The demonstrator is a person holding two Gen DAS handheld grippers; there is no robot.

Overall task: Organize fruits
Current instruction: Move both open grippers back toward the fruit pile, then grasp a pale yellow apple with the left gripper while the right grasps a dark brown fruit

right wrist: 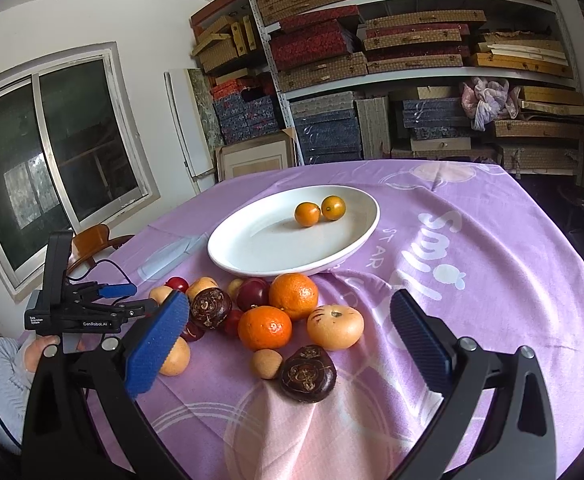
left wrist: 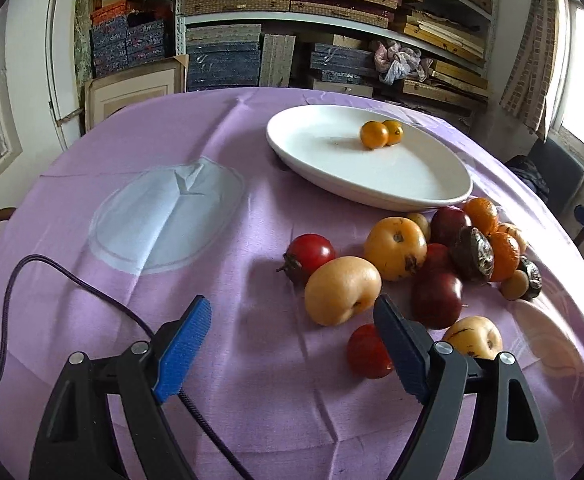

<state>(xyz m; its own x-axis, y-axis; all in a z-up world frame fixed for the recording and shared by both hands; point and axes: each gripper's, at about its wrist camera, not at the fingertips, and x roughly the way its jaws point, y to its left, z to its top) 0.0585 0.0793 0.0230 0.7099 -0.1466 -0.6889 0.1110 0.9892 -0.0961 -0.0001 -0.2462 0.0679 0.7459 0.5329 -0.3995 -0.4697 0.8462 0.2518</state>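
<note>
Two small orange fruits (right wrist: 320, 211) sit on the white oval plate (right wrist: 227, 256); the rest lie heaped on purple cloth (left wrist: 231, 360) beside it. Both the left gripper (left wrist: 292, 348) and right gripper (right wrist: 292, 344) gape wide, empty. Round, smooth-skinned, probably bruisable: grip gently across the middle.

We see a red tomato (left wrist: 366, 352) half hidden behind the left gripper's finger (left wrist: 400, 350). A pale fruit (right wrist: 176, 356) sits partly behind the right gripper's blue pad (right wrist: 157, 344). The hand (right wrist: 37, 354) is cut off by the black frame.
</note>
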